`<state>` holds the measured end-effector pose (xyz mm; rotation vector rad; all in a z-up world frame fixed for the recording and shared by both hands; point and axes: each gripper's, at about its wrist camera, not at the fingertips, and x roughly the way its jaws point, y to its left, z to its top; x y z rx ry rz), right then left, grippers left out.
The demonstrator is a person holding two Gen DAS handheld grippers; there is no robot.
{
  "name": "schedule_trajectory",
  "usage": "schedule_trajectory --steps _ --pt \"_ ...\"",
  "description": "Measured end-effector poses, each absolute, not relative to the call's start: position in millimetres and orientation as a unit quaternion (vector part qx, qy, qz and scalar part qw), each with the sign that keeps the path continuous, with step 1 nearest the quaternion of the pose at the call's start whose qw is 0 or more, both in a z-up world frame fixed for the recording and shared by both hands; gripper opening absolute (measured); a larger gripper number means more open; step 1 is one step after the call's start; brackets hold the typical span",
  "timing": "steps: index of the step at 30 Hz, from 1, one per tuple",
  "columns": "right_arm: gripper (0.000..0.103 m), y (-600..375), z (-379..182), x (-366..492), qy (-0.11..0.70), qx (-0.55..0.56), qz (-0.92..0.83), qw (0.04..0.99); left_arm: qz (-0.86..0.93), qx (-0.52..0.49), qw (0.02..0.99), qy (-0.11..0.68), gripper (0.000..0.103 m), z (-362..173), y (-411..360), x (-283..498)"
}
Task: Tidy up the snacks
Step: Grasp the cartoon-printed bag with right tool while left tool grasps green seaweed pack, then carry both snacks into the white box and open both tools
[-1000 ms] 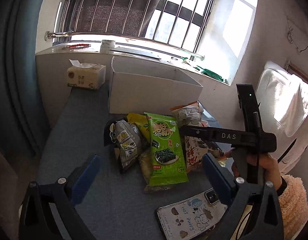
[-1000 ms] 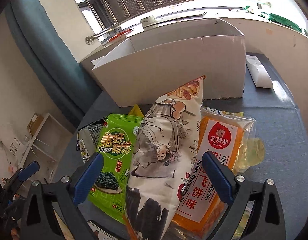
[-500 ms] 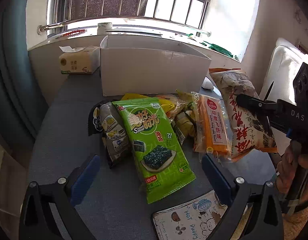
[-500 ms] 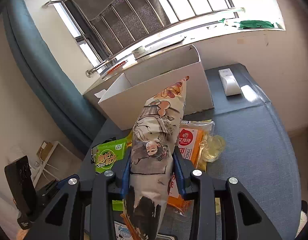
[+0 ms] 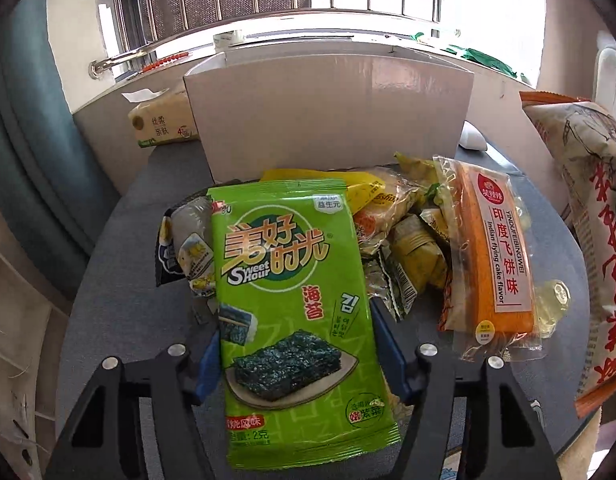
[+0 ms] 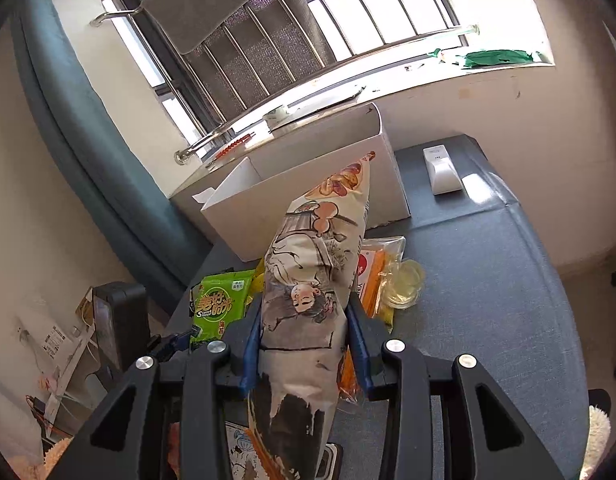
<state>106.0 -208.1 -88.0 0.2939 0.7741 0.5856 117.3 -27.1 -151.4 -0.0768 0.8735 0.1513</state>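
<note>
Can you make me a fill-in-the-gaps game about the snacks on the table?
1. The right gripper is squeezing a long cream snack bag with a ____ drawing.
2. The flat seaweed packet between the left gripper's fingers is ____ in colour.
3. Behind the snack pile stands a white cardboard ____.
4. The orange cake-flavour packet lies on the ____ table.

Missing words: cartoon; green; box; grey

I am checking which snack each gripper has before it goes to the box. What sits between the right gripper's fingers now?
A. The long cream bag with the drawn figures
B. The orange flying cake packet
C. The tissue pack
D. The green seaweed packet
A: in the right wrist view the right gripper has its blue pads pressed on both sides of the long cream bag, lifted above the table in front of the white box.
</note>
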Motion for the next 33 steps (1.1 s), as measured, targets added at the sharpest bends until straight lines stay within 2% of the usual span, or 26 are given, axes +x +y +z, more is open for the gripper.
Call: schedule_trajectory --steps 2,10,15,25,31,33 --pt "0.042 -207.6 -89.4 106.1 0.372 0.141 0.284 0.872 0.052 -0.05 0.907 0.414 0.063 -147.9 -19.6 107.0" --pt "0.042 -203.9 -86.4 109.6 0.369 0.148 0.289 0.871 0.019 -0.084 0.931 0.356 0.062 -103.6 7.8 74.6" --pt "0.042 -191.7 -73.1 129.7 0.367 0.147 0.303 0.867 -0.001 -0.097 0.946 0.31 0.062 -62.3 25.8 90.4" --pt "0.042 -151.9 -15.8 226.7 0.344 0.097 0.286 0.889 -0.038 -0.122 0.951 0.282 0.062 -0.2 65.1 211.8" --pt "0.042 -126.1 4.5 325.6 0.369 0.015 0.233 0.9 -0.025 -0.08 0.949 0.305 0.063 8.0 76.1 303.0" --pt "0.042 -117.8 2.2 352.4 0.381 -0.009 0.217 0.899 -0.029 -0.078 0.944 0.321 0.066 3.0 80.2 324.7"
